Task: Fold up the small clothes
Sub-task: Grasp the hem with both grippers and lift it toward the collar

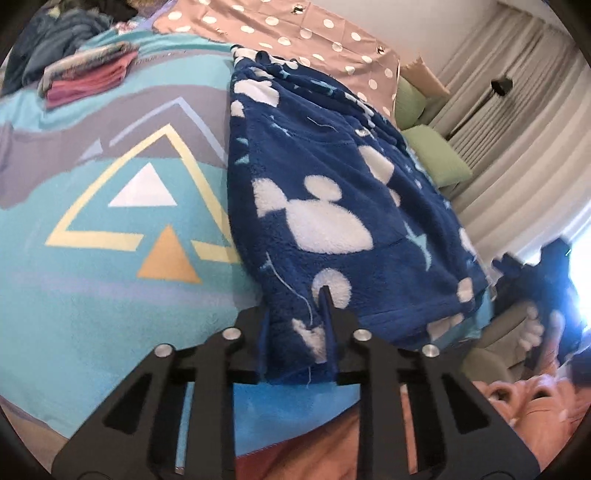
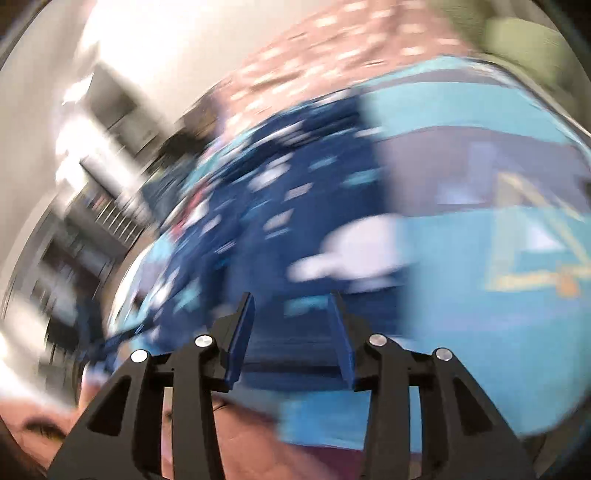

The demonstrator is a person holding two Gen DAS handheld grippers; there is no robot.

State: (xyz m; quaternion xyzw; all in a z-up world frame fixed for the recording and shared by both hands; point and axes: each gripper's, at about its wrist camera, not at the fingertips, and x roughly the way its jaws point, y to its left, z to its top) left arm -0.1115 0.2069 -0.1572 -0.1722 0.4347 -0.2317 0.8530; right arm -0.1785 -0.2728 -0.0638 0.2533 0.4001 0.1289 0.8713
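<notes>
Two fingers (image 1: 327, 314) around blue fleece (image 1: 332, 192).

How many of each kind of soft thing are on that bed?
Blue fleece garment: 1
Folded clothes pile: 1
Dark heap of clothes: 1
Green pillows: 2
Polka-dot sheet: 1
Turquoise bedspread: 1
Total: 7

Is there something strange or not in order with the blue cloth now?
The blue fleece garment hangs past the bed's edge near the left tool, which grips its hem. The right tool is open; its view is blurred.
</notes>
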